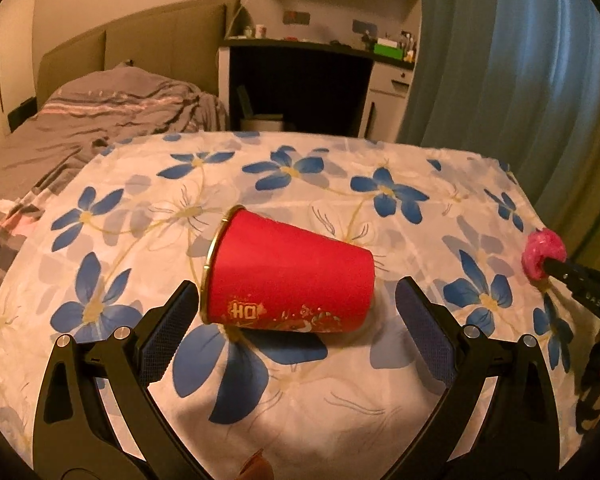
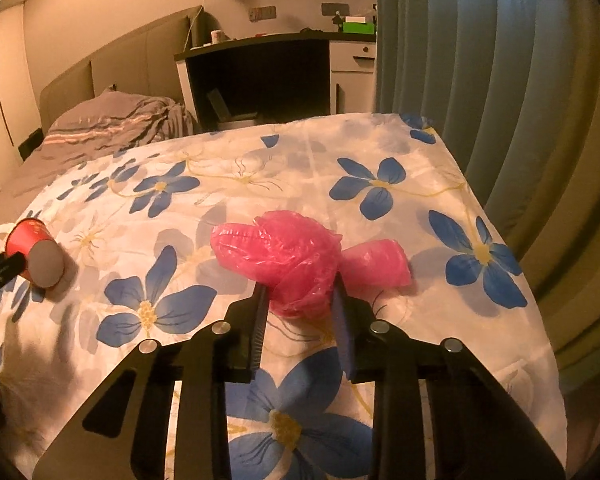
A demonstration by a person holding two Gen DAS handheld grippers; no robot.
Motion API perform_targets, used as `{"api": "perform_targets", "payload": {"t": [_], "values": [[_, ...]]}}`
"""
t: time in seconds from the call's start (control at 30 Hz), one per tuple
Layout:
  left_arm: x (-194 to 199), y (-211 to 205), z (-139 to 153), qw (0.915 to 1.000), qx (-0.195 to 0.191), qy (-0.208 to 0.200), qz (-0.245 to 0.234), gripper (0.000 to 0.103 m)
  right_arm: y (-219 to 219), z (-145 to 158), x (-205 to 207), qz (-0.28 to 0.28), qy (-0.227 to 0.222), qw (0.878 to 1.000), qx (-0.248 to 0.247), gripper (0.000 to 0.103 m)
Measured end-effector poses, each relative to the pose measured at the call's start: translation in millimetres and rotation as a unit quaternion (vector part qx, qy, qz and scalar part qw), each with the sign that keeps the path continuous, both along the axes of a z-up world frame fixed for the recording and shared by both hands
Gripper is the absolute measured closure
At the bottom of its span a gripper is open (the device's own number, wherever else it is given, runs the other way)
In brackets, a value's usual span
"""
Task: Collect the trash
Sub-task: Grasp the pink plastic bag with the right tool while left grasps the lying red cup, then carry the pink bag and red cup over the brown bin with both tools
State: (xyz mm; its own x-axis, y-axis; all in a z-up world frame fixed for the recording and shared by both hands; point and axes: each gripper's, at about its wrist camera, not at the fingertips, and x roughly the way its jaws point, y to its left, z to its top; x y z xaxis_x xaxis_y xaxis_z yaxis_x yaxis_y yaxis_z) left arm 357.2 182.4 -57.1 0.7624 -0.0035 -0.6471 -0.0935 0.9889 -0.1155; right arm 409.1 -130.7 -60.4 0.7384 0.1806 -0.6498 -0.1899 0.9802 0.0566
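Observation:
A red paper cup (image 1: 288,280) lies on its side on the flowered cloth (image 1: 340,392), its rim to the left. My left gripper (image 1: 296,292) is open, one finger on either side of the cup and neither pad touching it. A crumpled pink plastic bag (image 2: 288,260) rests near the cloth's right edge. My right gripper (image 2: 299,292) has its pads pressed against the bag's near end. In the left wrist view the pink bag (image 1: 542,254) shows at far right. The red cup (image 2: 32,248) is at far left in the right wrist view.
The flowered cloth (image 2: 380,152) drops off at its right and far edges. A blue curtain (image 2: 480,80) hangs close on the right. Behind are a bed with grey bedding (image 1: 112,112) and a dark desk (image 1: 300,80) with a small white bin (image 1: 262,124) under it.

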Motion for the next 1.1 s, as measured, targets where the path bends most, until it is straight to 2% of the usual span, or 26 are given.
{"api": "perform_targets", "payload": {"t": [0.33, 0.57, 1.1], "values": [[15, 11, -7, 0.9994, -0.026, 0.024, 0.003, 0.006, 0, 10, -20, 0.014, -0.017, 0.999, 0.027, 0.072], [21, 6, -11, 0.9987, -0.028, 0.041, -0.013, 0.016, 8, 16, -30, 0.028, -0.026, 0.999, 0.035, 0.072], [-2, -1, -1, 0.9997, -0.016, 0.012, -0.009, 0.019, 12, 27, -50, 0.049, -0.041, 0.997, 0.039, 0.072]]}}
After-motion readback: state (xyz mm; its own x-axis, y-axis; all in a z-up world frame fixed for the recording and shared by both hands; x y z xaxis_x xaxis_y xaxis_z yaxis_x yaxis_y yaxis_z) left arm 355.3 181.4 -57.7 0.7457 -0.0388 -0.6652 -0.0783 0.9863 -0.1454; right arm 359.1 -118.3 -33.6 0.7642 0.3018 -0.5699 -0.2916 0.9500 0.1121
